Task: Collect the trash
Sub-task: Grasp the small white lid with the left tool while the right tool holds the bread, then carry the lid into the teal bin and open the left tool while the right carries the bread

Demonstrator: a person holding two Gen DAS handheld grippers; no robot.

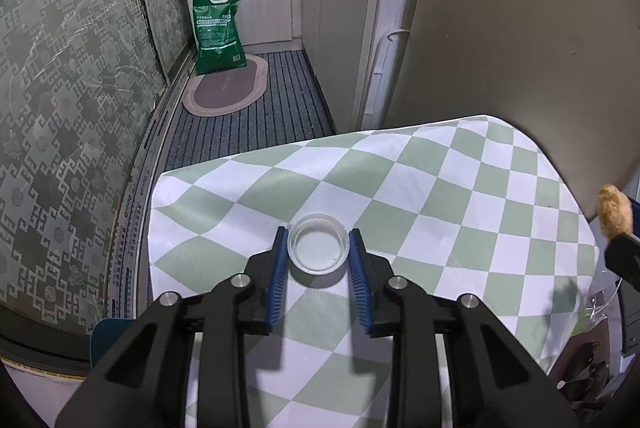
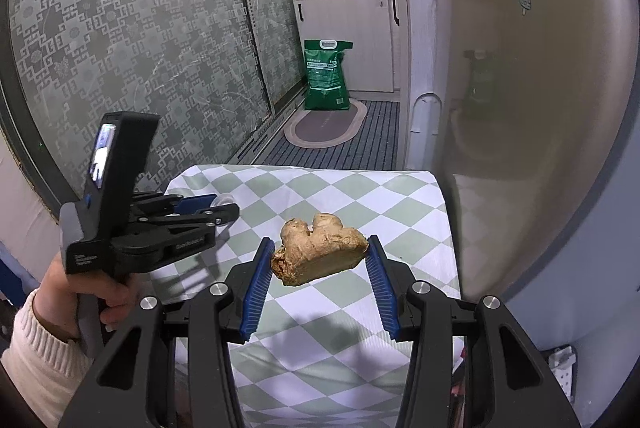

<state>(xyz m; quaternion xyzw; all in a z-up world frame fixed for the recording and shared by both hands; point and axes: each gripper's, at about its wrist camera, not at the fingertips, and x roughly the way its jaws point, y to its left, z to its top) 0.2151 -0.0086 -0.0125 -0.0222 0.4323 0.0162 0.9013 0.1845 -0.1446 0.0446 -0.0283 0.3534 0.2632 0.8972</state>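
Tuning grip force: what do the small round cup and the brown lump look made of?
Cup: clear, glossy, likely thin plastic, possibly glass; the checked cloth shows through its base. Brown lump: looks like ginger root, matte tan knobbly skin with a fibrous cut end; probably firm.

1. The left tool is held low over the checked counter, its blue-padded fingers set either side of a small clear plastic cup, close against its wall; whether they press it cannot be told.
2. Seen from the right wrist, the left hand wraps the tool's grip, a cream sleeve at the wrist.
3. The right tool, nearer the counter's middle, has its pads clamped on a piece of ginger root, lifted clear of the cloth.
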